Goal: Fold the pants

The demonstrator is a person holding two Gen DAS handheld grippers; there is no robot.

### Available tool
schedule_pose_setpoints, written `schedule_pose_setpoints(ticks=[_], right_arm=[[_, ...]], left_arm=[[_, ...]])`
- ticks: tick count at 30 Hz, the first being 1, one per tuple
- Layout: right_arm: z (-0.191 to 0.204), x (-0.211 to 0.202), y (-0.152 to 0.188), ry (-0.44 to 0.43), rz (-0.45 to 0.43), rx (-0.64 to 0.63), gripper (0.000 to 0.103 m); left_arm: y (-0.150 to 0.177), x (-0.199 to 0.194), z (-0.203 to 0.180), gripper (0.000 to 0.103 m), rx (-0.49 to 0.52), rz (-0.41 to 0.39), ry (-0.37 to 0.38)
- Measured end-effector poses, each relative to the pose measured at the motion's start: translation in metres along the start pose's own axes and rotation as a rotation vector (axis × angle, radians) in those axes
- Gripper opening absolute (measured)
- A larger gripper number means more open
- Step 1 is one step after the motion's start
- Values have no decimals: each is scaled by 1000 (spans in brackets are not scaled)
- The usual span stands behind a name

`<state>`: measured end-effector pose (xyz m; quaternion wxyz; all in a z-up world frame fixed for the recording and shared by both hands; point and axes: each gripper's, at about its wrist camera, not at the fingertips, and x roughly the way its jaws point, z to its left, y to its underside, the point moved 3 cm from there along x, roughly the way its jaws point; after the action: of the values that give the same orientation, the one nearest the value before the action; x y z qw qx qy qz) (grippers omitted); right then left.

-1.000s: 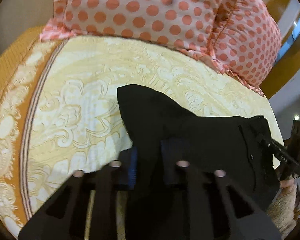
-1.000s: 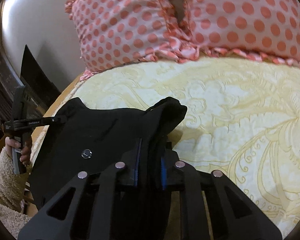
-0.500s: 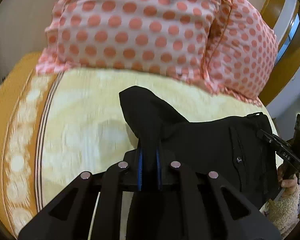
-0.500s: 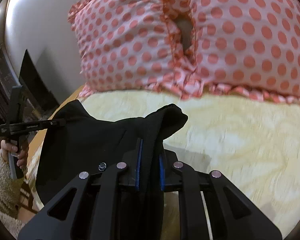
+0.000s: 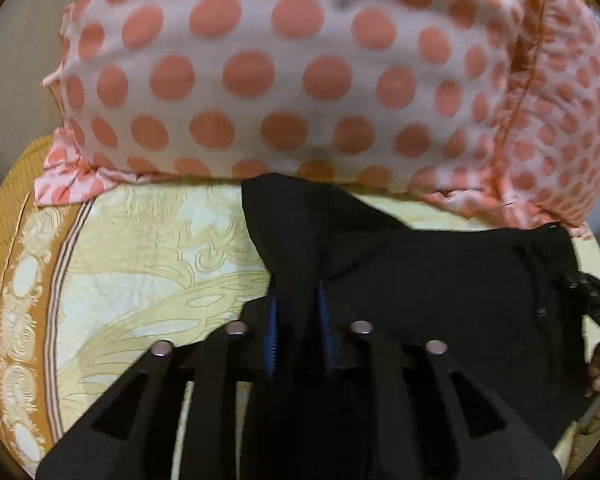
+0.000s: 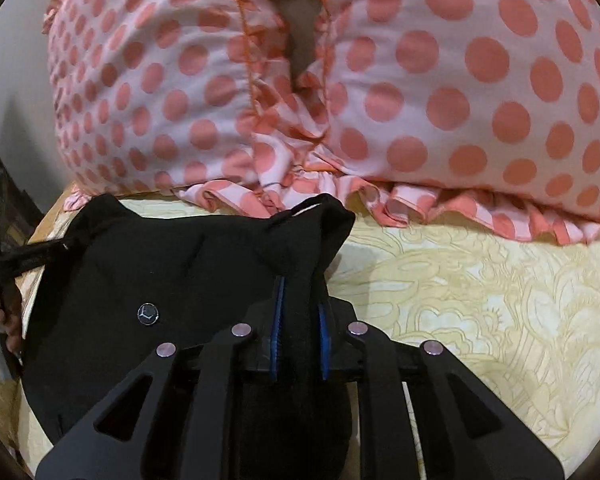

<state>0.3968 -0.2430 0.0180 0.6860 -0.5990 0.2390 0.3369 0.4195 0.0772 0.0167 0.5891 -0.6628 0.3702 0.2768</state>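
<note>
The black pants (image 5: 440, 280) hang stretched between my two grippers above the yellow patterned bedspread (image 5: 140, 264). My left gripper (image 5: 298, 320) is shut on one corner of the waistband, with cloth bunched between its blue pads. My right gripper (image 6: 300, 320) is shut on the other corner of the pants (image 6: 172, 272); a metal button (image 6: 147, 314) shows on the fabric to its left. Each gripper appears at the far edge of the other's view, the right one (image 5: 592, 304) and the left one (image 6: 16, 264).
Two pink pillows with orange dots (image 5: 284, 72) (image 6: 380, 80) stand close ahead at the head of the bed. An orange border (image 5: 4, 240) runs along the bed's left edge. A pale wall (image 6: 12, 92) is behind.
Both grippers have carried the pants forward across the bed toward the pillows, which now fill the upper views. Both grips stay shut.
</note>
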Motion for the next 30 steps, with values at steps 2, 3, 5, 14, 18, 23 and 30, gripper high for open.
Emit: schedule_pose_setpoints(ticks=[2,3,5,14,18,23,30], right_arm=[[4,3,0,65,12,-31,29],[7,5,2,106,17,-54,33],[13,-1,3,147,1,-80,48],[59,-96,40,206,-199,-247,79],[98,-92,78,145,-124,-357,79],[100,-54,101,127,54,-329,85],[91,-64,102,115,42,-222,90]], left_arm=[[-1,1,3,26,-26,-4,-1],[-1,0,4,29,-35,-2,-5],[0,-11,5,34,-40,-21,-26],[56,-118,-16,91,-27,-188,21],[91,-113,-55,91,30,-77,162],[112,-73,-69,96,52,82,197],[119,-84,-69,100,56,50,167]])
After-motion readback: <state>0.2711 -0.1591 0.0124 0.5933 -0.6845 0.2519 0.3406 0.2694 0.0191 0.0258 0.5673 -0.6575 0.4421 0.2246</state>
